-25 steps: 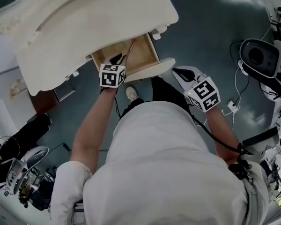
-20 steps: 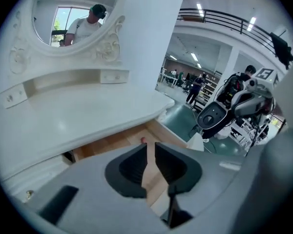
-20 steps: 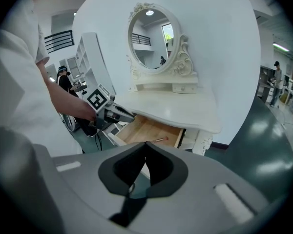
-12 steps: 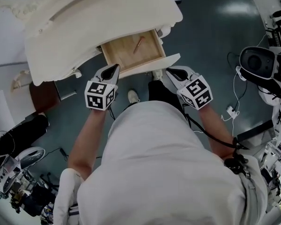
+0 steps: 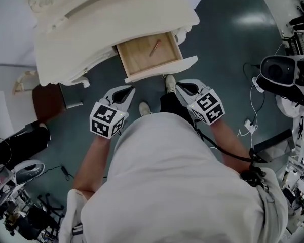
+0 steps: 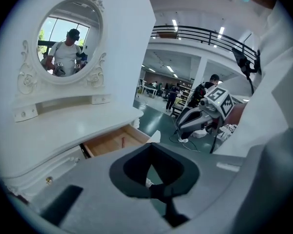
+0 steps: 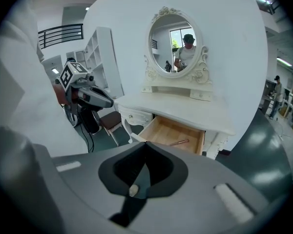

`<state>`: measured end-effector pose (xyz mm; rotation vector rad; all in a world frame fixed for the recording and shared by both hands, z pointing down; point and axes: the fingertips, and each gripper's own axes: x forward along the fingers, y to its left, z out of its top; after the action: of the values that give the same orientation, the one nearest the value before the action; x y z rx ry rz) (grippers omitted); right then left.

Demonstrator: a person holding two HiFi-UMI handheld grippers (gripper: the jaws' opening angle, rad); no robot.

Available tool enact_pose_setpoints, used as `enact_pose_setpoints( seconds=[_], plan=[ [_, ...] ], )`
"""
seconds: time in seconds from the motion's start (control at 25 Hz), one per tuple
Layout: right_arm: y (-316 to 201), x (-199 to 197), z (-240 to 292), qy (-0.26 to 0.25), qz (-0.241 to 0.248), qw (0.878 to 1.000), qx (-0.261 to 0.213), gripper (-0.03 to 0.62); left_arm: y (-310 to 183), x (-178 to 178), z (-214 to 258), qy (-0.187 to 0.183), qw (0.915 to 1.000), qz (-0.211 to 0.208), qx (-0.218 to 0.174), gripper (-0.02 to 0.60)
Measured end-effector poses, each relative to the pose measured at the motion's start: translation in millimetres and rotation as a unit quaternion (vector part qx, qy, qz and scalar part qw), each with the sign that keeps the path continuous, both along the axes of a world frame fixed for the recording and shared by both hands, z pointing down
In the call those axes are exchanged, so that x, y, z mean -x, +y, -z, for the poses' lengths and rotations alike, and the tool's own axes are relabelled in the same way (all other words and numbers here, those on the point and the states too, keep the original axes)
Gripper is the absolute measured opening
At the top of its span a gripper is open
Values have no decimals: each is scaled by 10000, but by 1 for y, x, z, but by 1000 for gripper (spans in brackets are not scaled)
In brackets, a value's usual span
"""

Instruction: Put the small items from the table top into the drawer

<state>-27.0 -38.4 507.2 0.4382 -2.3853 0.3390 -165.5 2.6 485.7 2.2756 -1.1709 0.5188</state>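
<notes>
The white dressing table has its wooden drawer pulled open. One thin reddish-brown stick lies inside it, also seen in the left gripper view and the right gripper view. My left gripper hangs over the floor in front of the drawer, shut with nothing between its jaws. My right gripper is level with it on the other side, also shut and empty. No small items show on the table top.
An oval mirror stands on the table's back. A brown chair sits left of the table. Black equipment and cables lie on the floor at right. The person's shoes are just below the drawer front.
The left gripper came out of the drawer and drew back and up, leaving the stick inside. The right gripper also pulled back toward the person.
</notes>
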Motion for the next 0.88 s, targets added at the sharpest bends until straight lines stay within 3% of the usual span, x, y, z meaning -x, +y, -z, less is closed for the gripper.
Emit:
enact_pose_setpoints(
  seconds=[0.4, 0.88],
  plan=[
    [38, 23, 9, -21, 140, 9997, -200, 2, 38, 0, 17, 136, 9993, -307, -163, 2],
    [52, 29, 23, 30, 294, 9989, -363, 2, 50, -1, 28, 178, 9990, -310, -269, 2]
  ],
)
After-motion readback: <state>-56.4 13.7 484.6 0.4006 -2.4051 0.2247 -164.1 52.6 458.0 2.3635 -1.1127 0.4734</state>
